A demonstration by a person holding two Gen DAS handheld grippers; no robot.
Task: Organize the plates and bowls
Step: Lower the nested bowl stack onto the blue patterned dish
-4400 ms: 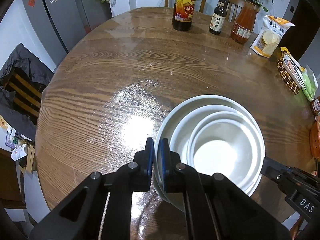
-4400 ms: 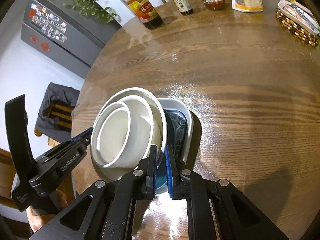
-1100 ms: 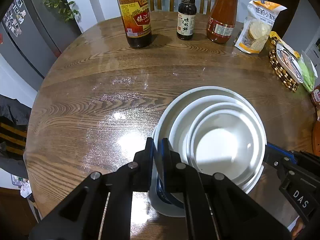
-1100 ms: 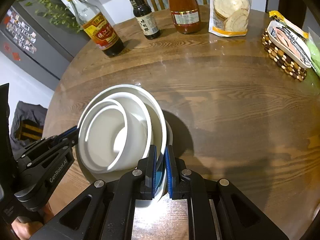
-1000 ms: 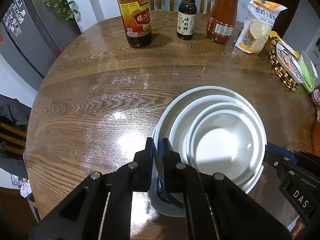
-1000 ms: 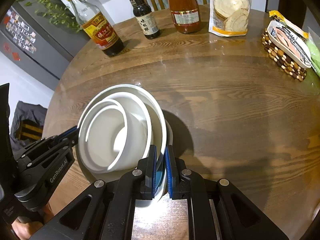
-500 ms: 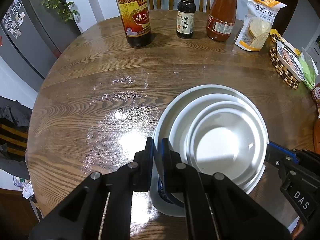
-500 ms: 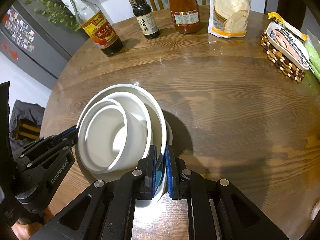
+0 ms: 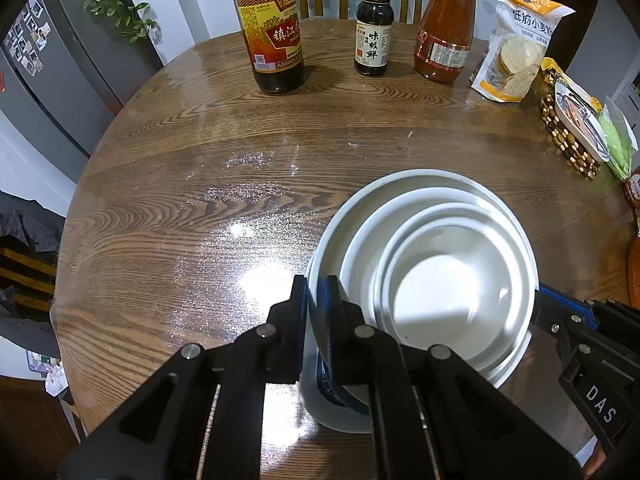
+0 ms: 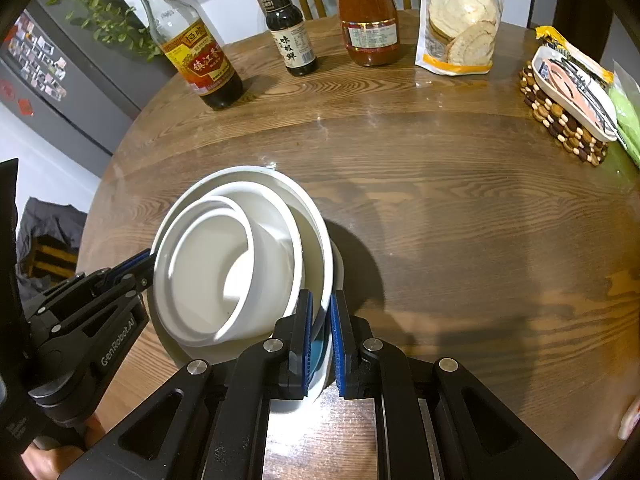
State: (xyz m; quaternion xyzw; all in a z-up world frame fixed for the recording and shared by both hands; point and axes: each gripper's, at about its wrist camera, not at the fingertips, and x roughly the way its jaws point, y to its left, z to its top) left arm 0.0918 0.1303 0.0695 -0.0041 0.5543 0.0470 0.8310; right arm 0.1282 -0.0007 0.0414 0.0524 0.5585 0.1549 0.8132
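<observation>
White bowls (image 9: 436, 280), nested at lower right of the frame, I hold with my left gripper (image 9: 316, 308) and right gripper (image 10: 320, 320), both clamped on opposite rims. I should keep them level.

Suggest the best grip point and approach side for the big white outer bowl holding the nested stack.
Grip the large white outer bowl by its thin rim, at two opposite points, coming in level from the near side. The smaller white bowls fill its inside, so only the rim is free. The left gripper and right gripper have their jaws pinching that rim, one on each side.
</observation>
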